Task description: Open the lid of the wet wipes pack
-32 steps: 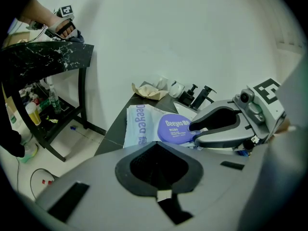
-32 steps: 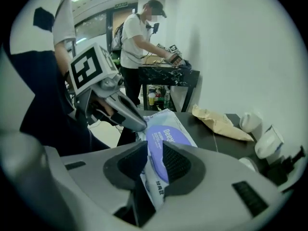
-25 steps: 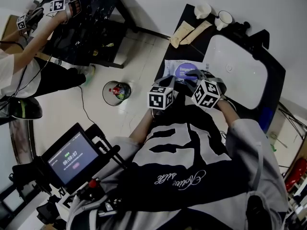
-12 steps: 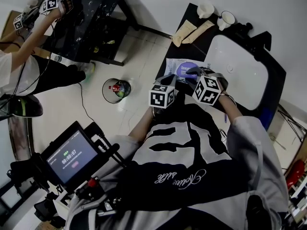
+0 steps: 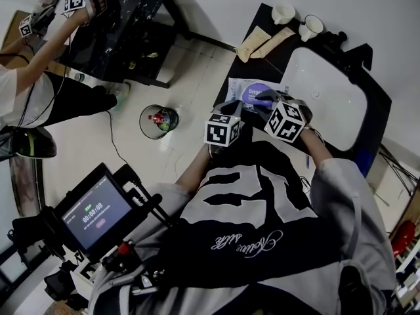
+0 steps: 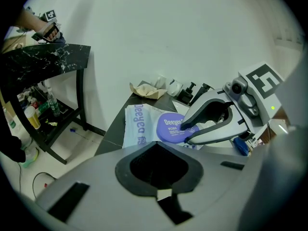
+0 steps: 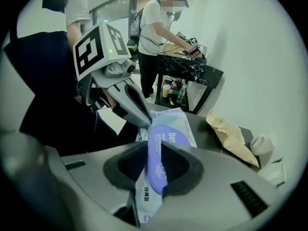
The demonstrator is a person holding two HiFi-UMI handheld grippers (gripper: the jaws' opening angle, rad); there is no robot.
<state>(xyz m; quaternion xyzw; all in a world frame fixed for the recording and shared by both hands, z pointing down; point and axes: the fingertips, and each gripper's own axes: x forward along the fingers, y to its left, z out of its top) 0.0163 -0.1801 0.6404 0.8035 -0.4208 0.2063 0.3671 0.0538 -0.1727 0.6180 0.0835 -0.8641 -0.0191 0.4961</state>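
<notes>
The wet wipes pack (image 5: 237, 88), pale blue with a round purple lid (image 5: 258, 92), lies on the dark counter (image 5: 252, 64) left of the sink. My right gripper (image 7: 154, 160) is shut on the lid (image 7: 161, 148), pads either side of its rim. In the left gripper view its fingertips (image 6: 185, 131) sit at the lid's (image 6: 169, 126) near edge. My left gripper (image 5: 231, 107) comes in from the pack's floor side. Its tips (image 7: 143, 121) are together at the pack's (image 7: 171, 117) corner, and a pale sliver shows in its seam (image 6: 161, 177).
A white sink (image 5: 321, 97) lies right of the pack. Two white cups (image 5: 282, 12) and brown paper bags (image 5: 259, 42) sit at the counter's far end. A bin (image 5: 159, 123) stands on the floor. Another person (image 5: 39, 64) works at a black table (image 5: 125, 25).
Both grippers stay at the pack. The right gripper's cube has edged slightly up and to the right. The other person's hands have shifted over the black table.
</notes>
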